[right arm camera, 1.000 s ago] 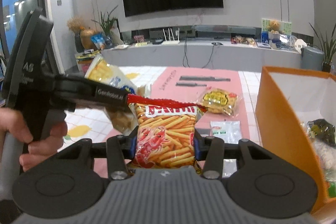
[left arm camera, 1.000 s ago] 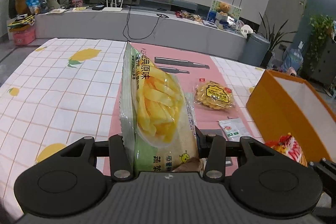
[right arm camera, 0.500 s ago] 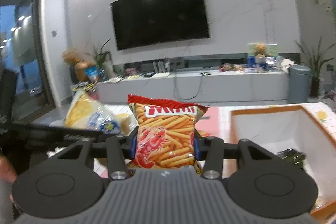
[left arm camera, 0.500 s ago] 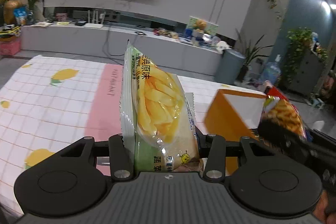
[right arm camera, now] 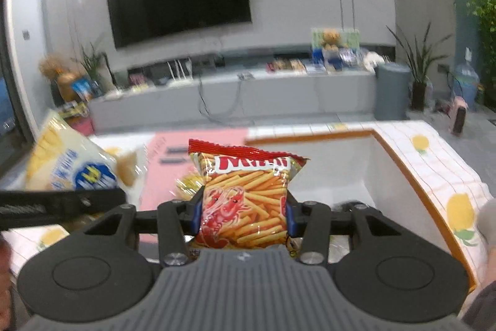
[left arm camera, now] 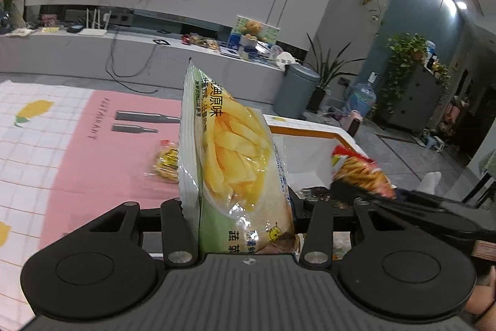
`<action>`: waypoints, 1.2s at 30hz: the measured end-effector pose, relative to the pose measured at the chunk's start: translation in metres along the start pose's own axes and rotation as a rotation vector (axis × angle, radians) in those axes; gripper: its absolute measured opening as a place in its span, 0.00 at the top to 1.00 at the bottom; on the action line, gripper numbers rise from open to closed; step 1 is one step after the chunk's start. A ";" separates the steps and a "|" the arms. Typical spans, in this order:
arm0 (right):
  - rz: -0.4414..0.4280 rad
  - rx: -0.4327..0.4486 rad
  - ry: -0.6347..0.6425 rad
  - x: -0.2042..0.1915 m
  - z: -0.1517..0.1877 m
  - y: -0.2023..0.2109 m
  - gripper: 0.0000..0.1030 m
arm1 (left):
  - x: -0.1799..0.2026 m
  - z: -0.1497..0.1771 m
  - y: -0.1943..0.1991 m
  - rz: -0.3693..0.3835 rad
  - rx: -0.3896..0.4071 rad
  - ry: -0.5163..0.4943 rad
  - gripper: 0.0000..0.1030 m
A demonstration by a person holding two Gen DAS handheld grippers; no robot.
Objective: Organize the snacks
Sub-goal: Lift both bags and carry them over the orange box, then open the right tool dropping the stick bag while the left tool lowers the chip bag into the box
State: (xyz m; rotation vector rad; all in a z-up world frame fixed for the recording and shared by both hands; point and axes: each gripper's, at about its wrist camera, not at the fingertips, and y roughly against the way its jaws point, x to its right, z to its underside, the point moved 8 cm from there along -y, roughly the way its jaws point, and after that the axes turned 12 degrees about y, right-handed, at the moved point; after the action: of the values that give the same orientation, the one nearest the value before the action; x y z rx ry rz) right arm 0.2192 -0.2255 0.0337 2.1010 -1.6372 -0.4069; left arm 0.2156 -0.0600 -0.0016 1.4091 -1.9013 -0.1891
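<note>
My left gripper (left arm camera: pixel 241 207) is shut on a green and yellow bag of potato sticks (left arm camera: pixel 235 163), held upright. My right gripper (right arm camera: pixel 243 211) is shut on a red bag of shrimp sticks (right arm camera: pixel 245 197); that bag also shows at the right of the left wrist view (left arm camera: pixel 359 169). Both bags hang above the near edge of an orange box with white inside walls (right arm camera: pixel 403 163), whose far wall shows in the left wrist view (left arm camera: pixel 310 135). The left gripper's bag shows at the left of the right wrist view (right arm camera: pixel 68 166).
A small yellow snack packet (left arm camera: pixel 166 165) lies on the pink mat (left arm camera: pixel 102 151) over a lemon-print tablecloth (left arm camera: pixel 24 129). Something dark lies inside the box (right arm camera: pixel 350 205). A TV bench (right arm camera: pixel 248 95) and a grey bin (left arm camera: pixel 297 92) stand behind.
Both grippers have swung right and forward with their bags, from over the pink mat to over the orange box. The box opening is now in front of the right gripper.
</note>
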 end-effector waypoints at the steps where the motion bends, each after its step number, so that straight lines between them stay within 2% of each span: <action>1: 0.009 -0.022 0.003 0.005 0.002 -0.005 0.56 | 0.001 0.002 -0.004 0.009 -0.007 0.007 0.51; 5: 0.016 -0.108 -0.004 0.021 0.005 -0.030 0.56 | 0.004 0.008 -0.016 0.040 -0.036 0.015 0.51; 9: 0.079 -0.184 0.140 0.022 0.000 -0.059 0.56 | 0.003 0.009 -0.024 0.039 -0.040 0.005 0.51; 14: 0.120 -0.282 0.227 0.030 -0.003 -0.100 0.56 | -0.006 0.011 -0.032 0.038 -0.058 0.028 0.51; 18: 0.140 -0.363 0.239 0.040 -0.003 -0.136 0.56 | -0.008 0.013 -0.035 0.033 -0.061 0.029 0.51; 20: 0.156 -0.403 0.201 0.048 -0.001 -0.148 0.56 | -0.009 0.013 -0.035 0.037 -0.063 0.033 0.51; 23: 0.099 -0.397 0.089 0.055 -0.001 -0.159 0.56 | -0.008 0.014 -0.036 0.041 -0.068 0.032 0.51; 26: 0.080 -0.415 -0.005 0.061 0.002 -0.167 0.54 | -0.004 0.017 -0.037 0.047 -0.081 0.034 0.51; 28: 0.055 -0.414 -0.077 0.062 0.005 -0.168 0.47 | -0.004 0.019 -0.035 0.050 -0.087 0.042 0.51; 30: 0.040 -0.397 -0.131 0.066 0.005 -0.165 0.45 | -0.003 0.020 -0.034 0.053 -0.096 0.045 0.51; 33: 0.026 -0.374 -0.152 0.068 0.003 -0.157 0.45 | -0.001 0.023 -0.031 0.044 -0.099 0.036 0.51; 36: 0.024 -0.351 -0.108 0.064 -0.003 -0.148 0.45 | 0.005 0.025 -0.028 0.036 -0.099 0.025 0.51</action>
State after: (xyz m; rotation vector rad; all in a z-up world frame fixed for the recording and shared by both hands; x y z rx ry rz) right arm 0.3603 -0.2576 -0.0367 1.8235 -1.5179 -0.7529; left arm 0.2202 -0.0827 -0.0319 1.3049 -1.8698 -0.2442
